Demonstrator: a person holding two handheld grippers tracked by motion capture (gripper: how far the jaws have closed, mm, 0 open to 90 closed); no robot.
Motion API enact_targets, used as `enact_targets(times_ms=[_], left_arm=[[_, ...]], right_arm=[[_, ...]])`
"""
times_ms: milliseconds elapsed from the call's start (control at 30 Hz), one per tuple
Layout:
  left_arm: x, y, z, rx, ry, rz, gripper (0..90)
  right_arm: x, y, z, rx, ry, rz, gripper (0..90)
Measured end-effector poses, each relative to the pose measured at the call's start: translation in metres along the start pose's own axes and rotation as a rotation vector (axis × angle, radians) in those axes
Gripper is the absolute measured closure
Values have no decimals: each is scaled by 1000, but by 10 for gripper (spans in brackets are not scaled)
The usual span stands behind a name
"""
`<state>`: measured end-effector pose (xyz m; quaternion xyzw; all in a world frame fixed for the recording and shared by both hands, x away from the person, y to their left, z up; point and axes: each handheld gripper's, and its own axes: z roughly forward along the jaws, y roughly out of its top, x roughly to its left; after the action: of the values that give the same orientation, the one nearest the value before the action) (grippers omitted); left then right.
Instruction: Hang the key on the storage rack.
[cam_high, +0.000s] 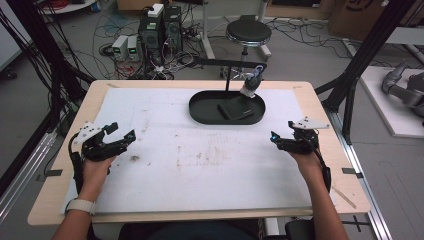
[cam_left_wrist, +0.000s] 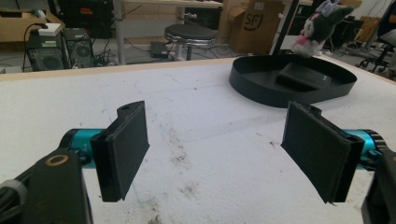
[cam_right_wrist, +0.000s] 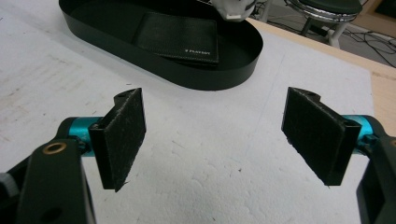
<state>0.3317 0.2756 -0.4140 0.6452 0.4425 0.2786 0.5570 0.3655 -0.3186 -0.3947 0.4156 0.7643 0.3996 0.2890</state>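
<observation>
A black oval tray (cam_high: 200, 114) sits at the far middle of the white mat, with a black wallet (cam_high: 235, 109) lying flat inside it. The same tray (cam_left_wrist: 261, 88) and wallet (cam_left_wrist: 303, 76) appear ahead in the left gripper view, and the tray (cam_right_wrist: 205, 77) and wallet (cam_right_wrist: 180, 43) in the right gripper view. A small plush toy (cam_high: 250, 86) hangs at the tray's far rim. My left gripper (cam_high: 125, 136) hovers open over the mat's left side. My right gripper (cam_high: 274, 136) is open at the right side. Nothing lies between either pair of jaws.
The white mat (cam_high: 200, 160) covers a wooden table (cam_high: 345, 185) and carries brown stains near its middle. A black stool (cam_high: 248, 34), computer towers (cam_high: 160, 27) and loose cables stand on the floor beyond the far edge. Black frame posts (cam_high: 360, 55) rise at the right.
</observation>
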Motion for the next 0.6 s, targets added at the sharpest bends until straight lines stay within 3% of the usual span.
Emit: enact_targets(times_ms=[300,600], left_arm=[[-1,1,2,0,-3,5,222],[0,1,2,-1,-5,3,223]], right_arm=[[-3,-6,-3,2,-5,20,222],[-2,-7,-3,8,-8,4,222]])
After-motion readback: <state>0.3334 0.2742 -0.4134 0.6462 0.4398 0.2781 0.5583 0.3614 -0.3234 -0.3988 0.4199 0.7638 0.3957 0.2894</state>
